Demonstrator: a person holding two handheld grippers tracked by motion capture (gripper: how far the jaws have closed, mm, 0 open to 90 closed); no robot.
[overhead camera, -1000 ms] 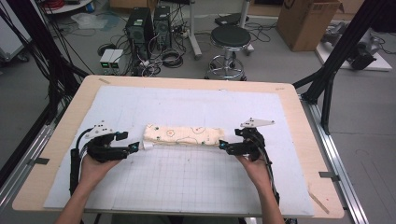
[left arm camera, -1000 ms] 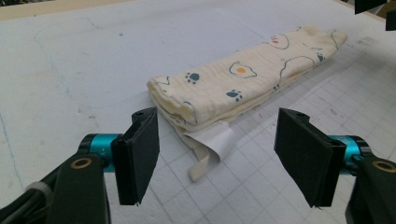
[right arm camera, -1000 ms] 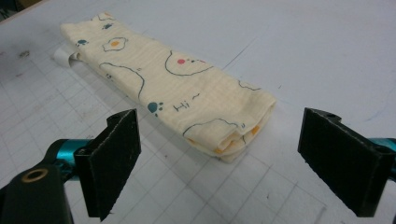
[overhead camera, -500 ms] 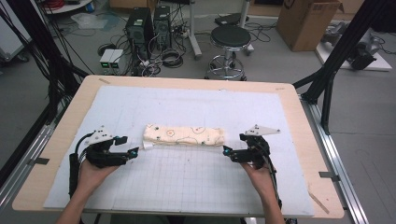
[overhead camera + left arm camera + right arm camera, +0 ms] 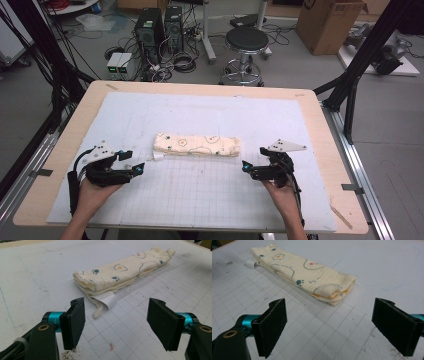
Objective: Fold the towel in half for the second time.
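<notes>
The left gripper (image 5: pixel 136 167), a black two-jaw tool with teal pins, now sits back from the folded cream cloth printed with eggs and paw marks (image 5: pixel 196 145); a second ago its tips were at the cloth's left end, and now bare gridded mat lies between them. The right gripper (image 5: pixel 246 166), black with a grey three-cornered plate, also draws away from the cloth's right end, toward the person and slightly outward. Both sets of jaws stand wide with nothing between them.
</notes>
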